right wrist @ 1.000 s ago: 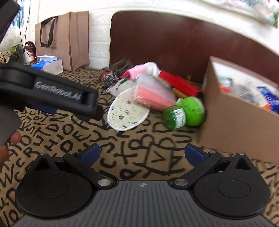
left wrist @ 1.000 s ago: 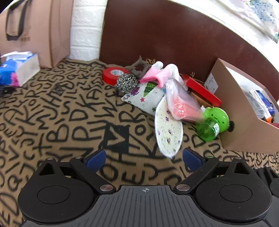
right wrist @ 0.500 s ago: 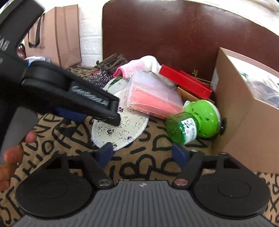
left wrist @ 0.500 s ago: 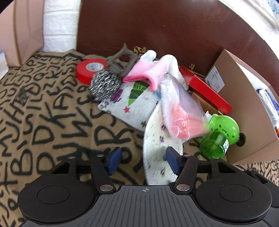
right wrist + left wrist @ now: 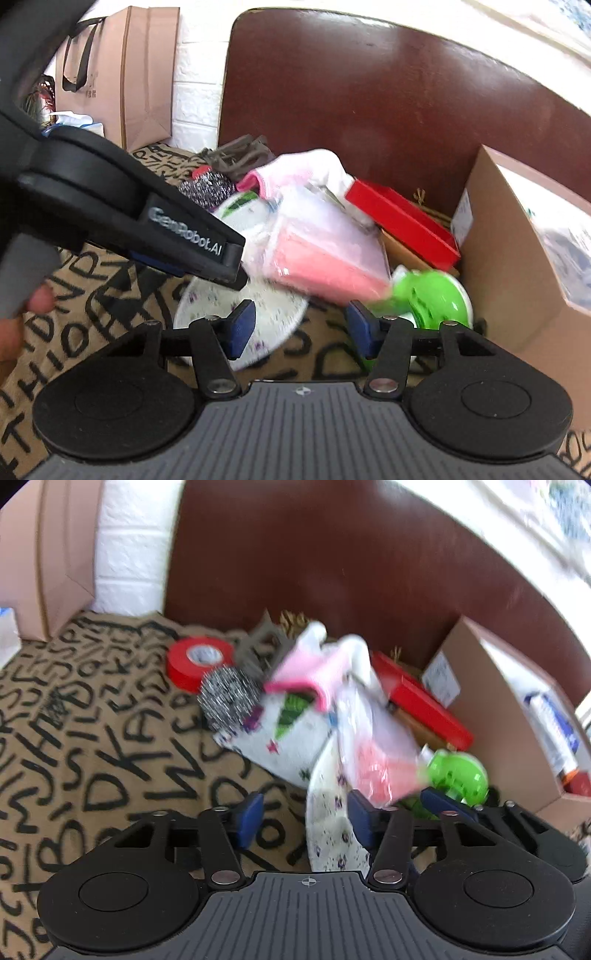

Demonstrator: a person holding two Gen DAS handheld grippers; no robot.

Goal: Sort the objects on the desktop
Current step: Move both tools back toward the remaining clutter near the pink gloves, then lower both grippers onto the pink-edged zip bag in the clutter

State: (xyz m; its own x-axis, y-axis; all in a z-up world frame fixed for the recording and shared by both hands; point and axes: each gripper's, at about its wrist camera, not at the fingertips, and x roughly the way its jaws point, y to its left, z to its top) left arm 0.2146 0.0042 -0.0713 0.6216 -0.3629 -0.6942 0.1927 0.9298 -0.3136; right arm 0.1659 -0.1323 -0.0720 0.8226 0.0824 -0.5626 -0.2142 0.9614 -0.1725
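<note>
A heap of objects lies on the letter-print cloth: a white flowered insole, a clear bag with pink contents, a green bottle, a steel scourer, red tape, a pink-and-white glove and a patterned pouch. My left gripper is open, its fingers astride the insole's near end. My right gripper is open, just before the insole and bottle. The left gripper's body crosses the right wrist view.
An open cardboard box with packets stands at the right. A red flat box lies behind the heap. A dark brown board backs the scene. A paper bag stands at far left.
Both grippers have moved forward to the heap and their jaws have narrowed from wide open. The left gripper now straddles the insole; the right is close to insole and bottle.
</note>
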